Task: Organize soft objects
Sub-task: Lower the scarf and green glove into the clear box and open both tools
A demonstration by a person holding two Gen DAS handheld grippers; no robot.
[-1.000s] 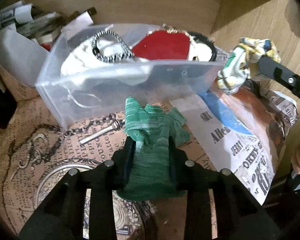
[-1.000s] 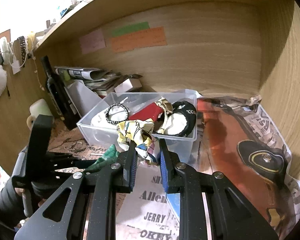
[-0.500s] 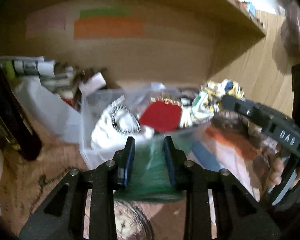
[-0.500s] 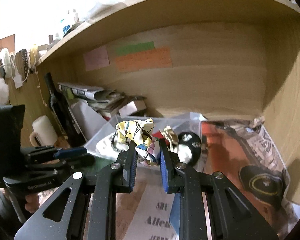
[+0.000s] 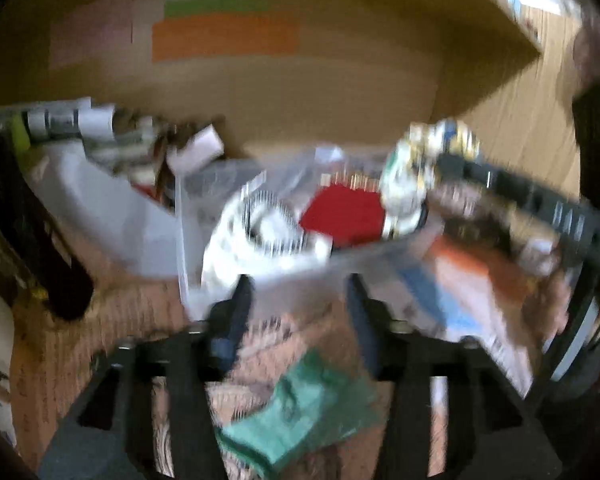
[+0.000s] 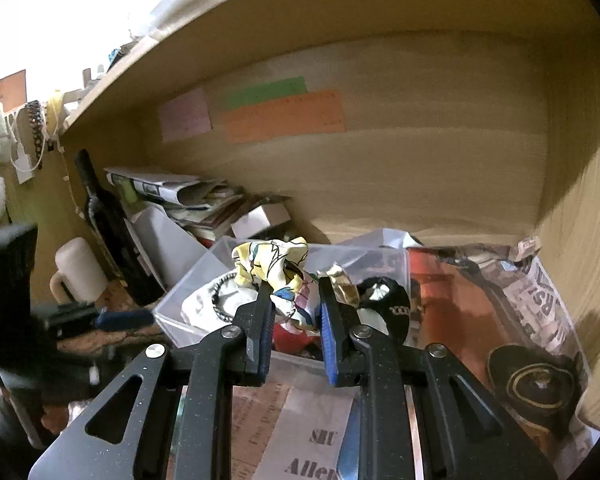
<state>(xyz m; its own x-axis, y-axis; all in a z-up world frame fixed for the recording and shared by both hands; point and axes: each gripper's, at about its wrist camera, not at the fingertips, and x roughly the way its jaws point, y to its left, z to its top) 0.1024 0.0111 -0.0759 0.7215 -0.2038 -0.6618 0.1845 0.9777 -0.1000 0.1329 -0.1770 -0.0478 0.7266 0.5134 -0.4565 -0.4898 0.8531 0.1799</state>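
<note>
The left wrist view is blurred. My left gripper [image 5: 300, 300] is open and empty; the green knit cloth [image 5: 300, 412] lies below it on the printed paper, in front of the clear plastic bin [image 5: 192, 276]. The bin holds white cloth, a beaded band and a red piece [image 5: 342, 216]. My right gripper [image 6: 294, 312] is shut on a crumpled yellow patterned cloth [image 6: 274, 266], held above the bin [image 6: 168, 312]. The right gripper and its cloth [image 5: 424, 168] also show in the left wrist view, over the bin's right end.
A dark bottle [image 6: 108, 224], a white mug [image 6: 78, 272], stacked papers and a small white box [image 6: 260, 220] stand at the back left. Newspaper [image 6: 540, 312] covers the shelf floor on the right. Wooden walls close in behind and to the right.
My left gripper opened and the green cloth dropped onto the paper. My right gripper rose and moved with the patterned cloth over the bin.
</note>
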